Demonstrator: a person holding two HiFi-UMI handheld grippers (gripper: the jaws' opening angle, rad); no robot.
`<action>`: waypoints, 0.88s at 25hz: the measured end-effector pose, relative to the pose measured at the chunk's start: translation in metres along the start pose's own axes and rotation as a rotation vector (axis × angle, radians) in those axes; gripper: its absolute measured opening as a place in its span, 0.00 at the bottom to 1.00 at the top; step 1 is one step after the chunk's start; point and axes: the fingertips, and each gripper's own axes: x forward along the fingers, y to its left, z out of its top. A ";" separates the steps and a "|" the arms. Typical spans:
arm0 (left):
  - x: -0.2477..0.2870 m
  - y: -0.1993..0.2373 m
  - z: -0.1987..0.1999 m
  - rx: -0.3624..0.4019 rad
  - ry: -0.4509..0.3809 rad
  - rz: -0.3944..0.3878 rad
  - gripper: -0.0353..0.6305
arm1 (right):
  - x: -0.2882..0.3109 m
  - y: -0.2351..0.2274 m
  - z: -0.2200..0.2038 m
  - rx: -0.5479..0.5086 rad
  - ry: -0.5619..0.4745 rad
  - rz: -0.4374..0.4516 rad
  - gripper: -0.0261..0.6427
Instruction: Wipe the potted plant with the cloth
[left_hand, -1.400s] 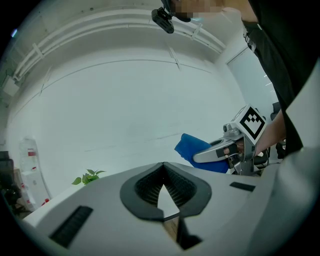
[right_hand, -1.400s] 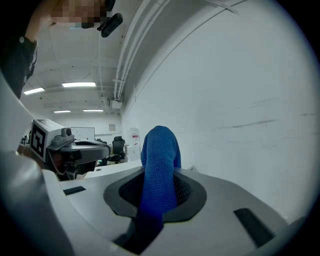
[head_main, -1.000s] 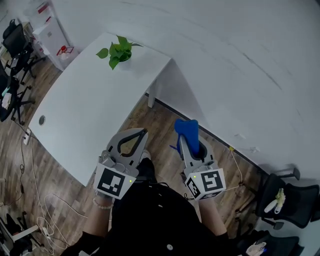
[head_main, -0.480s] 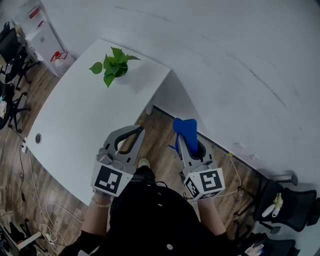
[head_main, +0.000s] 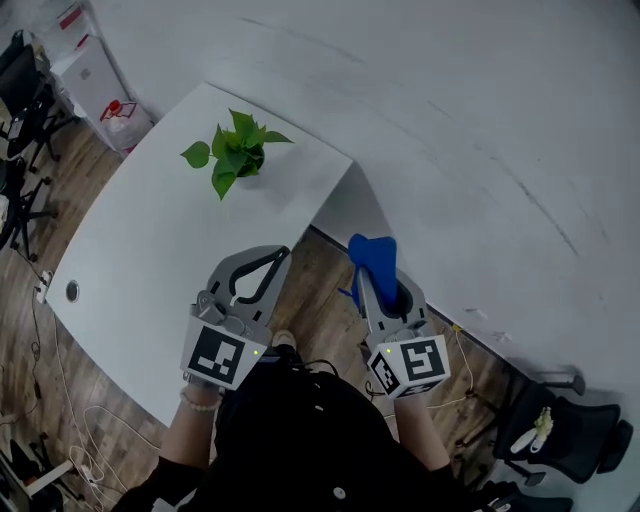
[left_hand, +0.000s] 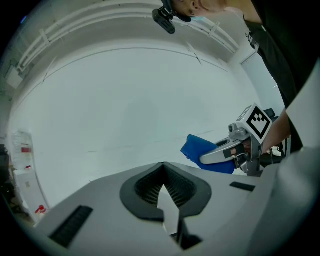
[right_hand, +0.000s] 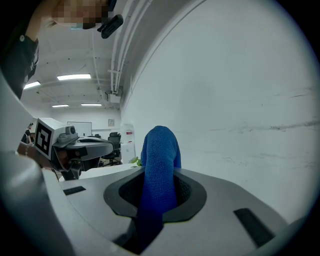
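I had the cloth (head_main: 376, 252) pinched in my right gripper (head_main: 368, 268), my left gripper (head_main: 283, 254) pressed together empty, and the potted plant (head_main: 237, 152) on the bench (head_main: 140, 240) not yet wiped.

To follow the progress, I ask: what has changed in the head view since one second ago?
The person has come closer to the white table: the green potted plant now sits lower and nearer in the head view. Nothing was taken or let go. The right gripper still holds the blue cloth; the left gripper stays shut and empty.
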 end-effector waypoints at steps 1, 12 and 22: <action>0.000 0.007 -0.003 -0.005 0.003 0.010 0.07 | 0.008 0.002 0.002 -0.005 0.000 0.011 0.19; -0.013 0.049 -0.026 -0.031 0.030 0.106 0.07 | 0.040 0.021 -0.004 -0.043 0.039 0.065 0.19; -0.041 0.068 -0.033 -0.055 0.041 0.228 0.07 | 0.062 0.036 0.000 -0.066 0.045 0.142 0.19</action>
